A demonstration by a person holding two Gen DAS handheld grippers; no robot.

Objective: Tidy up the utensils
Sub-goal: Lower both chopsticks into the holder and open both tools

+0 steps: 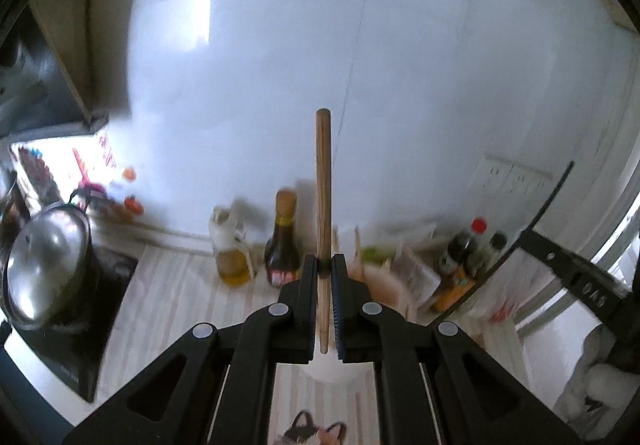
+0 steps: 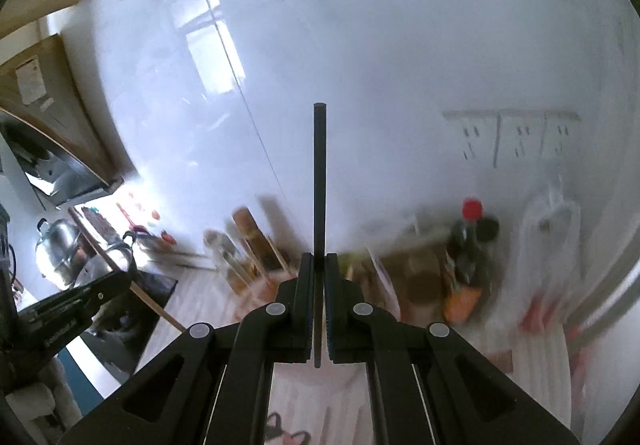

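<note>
My left gripper is shut on a wooden stick-like utensil handle that stands upright between its jaws, above the counter. My right gripper is shut on a thin black utensil handle, also upright. The right gripper and its curved black utensil show at the right of the left wrist view. The left gripper and its wooden handle show at the lower left of the right wrist view. A white holder sits just below the left jaws, mostly hidden.
A steel pot sits on a black cooktop at left. An oil bottle, a dark sauce bottle and more bottles stand along the white tiled wall. Wall sockets are at right. White bags hang at right.
</note>
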